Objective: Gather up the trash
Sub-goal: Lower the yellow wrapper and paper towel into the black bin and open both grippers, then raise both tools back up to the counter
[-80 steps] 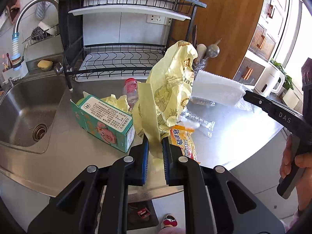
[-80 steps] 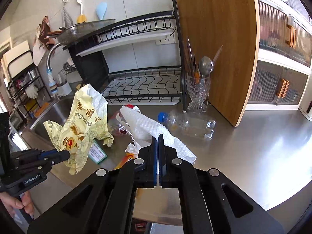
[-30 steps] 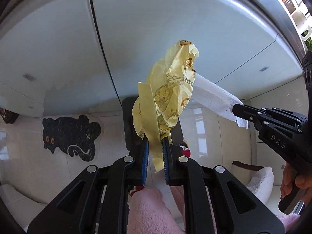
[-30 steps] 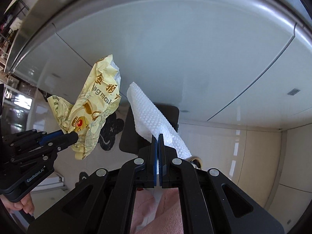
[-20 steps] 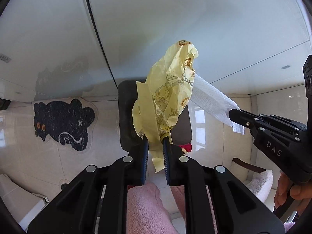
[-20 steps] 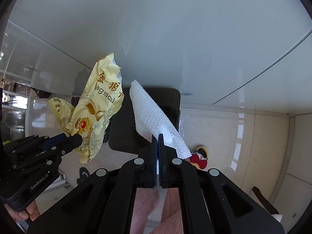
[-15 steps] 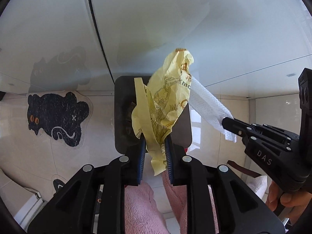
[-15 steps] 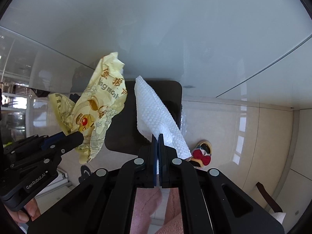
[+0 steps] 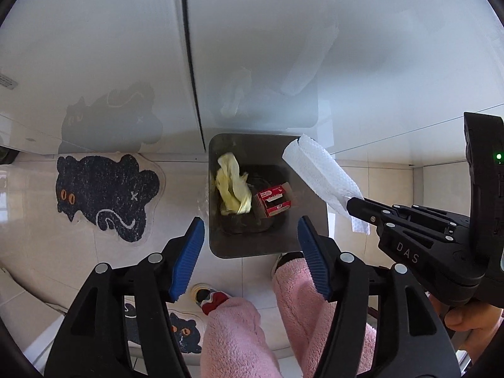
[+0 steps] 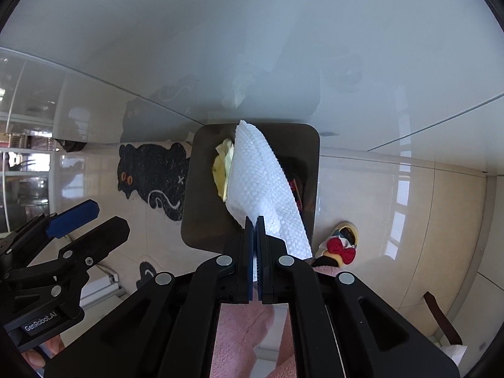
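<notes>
Pale glossy cabinet fronts rise above a cream tiled floor (image 9: 28,226) with one black cat-shaped mat (image 9: 104,195). One dark bin (image 9: 312,220) stands open, holding one crumpled yellow wrapper (image 9: 231,186) and one red carton (image 9: 274,203). The left gripper (image 9: 249,258), jaws just opened wide, grips nothing. The right gripper (image 10: 255,220) pinches one white paper towel (image 10: 261,182) above the bin.

A crumpled yellow wrapper (image 9: 232,189) is lying inside the dark bin (image 9: 310,214) against its left wall, beside a red-and-white carton (image 9: 273,203), while a white embossed paper towel (image 10: 261,186) is hanging tilted over the bin's right rim.
</notes>
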The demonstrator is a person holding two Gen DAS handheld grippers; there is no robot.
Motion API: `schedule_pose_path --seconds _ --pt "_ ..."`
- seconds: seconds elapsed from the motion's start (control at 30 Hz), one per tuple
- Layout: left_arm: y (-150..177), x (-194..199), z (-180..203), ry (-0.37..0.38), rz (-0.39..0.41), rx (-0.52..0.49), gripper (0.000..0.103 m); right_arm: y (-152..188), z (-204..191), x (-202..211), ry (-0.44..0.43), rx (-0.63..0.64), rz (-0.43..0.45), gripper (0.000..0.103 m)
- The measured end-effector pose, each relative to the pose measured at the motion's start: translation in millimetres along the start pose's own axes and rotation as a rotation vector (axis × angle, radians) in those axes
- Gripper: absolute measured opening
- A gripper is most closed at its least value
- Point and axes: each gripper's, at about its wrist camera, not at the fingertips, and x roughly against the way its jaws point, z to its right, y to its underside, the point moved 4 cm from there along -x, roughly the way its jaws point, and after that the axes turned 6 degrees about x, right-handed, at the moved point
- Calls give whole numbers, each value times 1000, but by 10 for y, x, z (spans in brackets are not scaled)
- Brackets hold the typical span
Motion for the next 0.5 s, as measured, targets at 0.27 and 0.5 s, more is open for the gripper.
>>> schedule_pose_path --seconds 0.27,0.5 --pt "-22 108 -142 -3 15 30 58 -51 -85 -69 -36 5 -20 8" --pt "7 200 -216 2 32 48 58 -103 -66 53 -45 1 16 42"
